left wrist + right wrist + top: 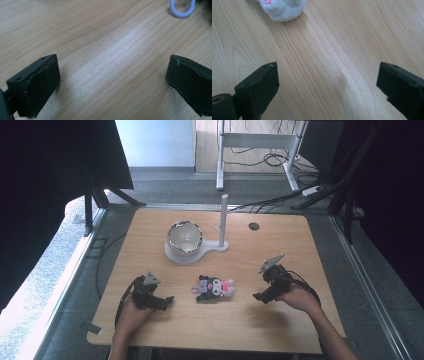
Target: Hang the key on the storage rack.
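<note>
A small plush toy (pixel 215 288), black, white and pink, lies on the wooden table (pixel 280 245) between my two grippers. My left gripper (pixel 169 301) rests low on the table to the toy's left, jaws wide open over bare wood (pixel 112 75). A white loop (pixel 182 9) on the toy's end shows at the top of the left gripper view. My right gripper (pixel 259 297) sits to the toy's right, also open over bare wood (pixel 327 82). The toy's pale fuzzy edge (pixel 284 10) shows at the top left of the right gripper view.
A shiny bowl (pixel 184 237) sits on a white base (pixel 175 256) with an upright white post (pixel 223 217) at the table's far middle. A round hole (pixel 254 226) is in the tabletop at the back right. Cables lie on the floor beyond the table.
</note>
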`<action>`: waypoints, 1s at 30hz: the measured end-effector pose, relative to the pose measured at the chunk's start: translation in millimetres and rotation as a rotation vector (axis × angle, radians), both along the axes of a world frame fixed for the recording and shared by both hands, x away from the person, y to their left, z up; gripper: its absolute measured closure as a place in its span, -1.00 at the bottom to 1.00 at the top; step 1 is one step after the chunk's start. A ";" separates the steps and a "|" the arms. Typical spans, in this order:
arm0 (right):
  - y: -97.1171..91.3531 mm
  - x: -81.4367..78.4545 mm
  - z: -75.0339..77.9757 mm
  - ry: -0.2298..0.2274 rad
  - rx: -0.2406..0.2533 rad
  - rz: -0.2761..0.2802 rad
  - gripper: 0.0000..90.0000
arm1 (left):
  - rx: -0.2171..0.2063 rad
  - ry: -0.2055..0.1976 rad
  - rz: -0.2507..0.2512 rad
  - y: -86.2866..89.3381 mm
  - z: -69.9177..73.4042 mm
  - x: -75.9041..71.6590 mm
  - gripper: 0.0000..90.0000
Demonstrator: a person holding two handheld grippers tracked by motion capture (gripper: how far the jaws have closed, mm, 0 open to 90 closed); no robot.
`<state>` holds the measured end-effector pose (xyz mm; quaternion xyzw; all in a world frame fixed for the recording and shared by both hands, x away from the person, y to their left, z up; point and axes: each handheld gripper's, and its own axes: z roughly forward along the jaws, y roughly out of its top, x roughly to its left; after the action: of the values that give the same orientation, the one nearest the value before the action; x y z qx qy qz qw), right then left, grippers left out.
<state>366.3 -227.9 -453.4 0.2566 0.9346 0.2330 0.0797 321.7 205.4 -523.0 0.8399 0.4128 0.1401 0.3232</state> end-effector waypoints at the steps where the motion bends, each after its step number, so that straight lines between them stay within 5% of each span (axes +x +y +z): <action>1: 2.0 0.9 0.4 0.002 -0.008 0.003 -0.90 | 0.000 0.000 0.000 0.0 0.0 0.0 -1.00; 30: 78.6 24.3 3.9 0.030 -0.184 0.222 -0.89 | 0.002 -0.002 -0.001 0.1 0.0 0.1 -1.00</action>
<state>390.6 -149.4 -449.5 0.1468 0.9758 0.1498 0.0626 321.8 205.5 -523.0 0.8403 0.4119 0.1408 0.3230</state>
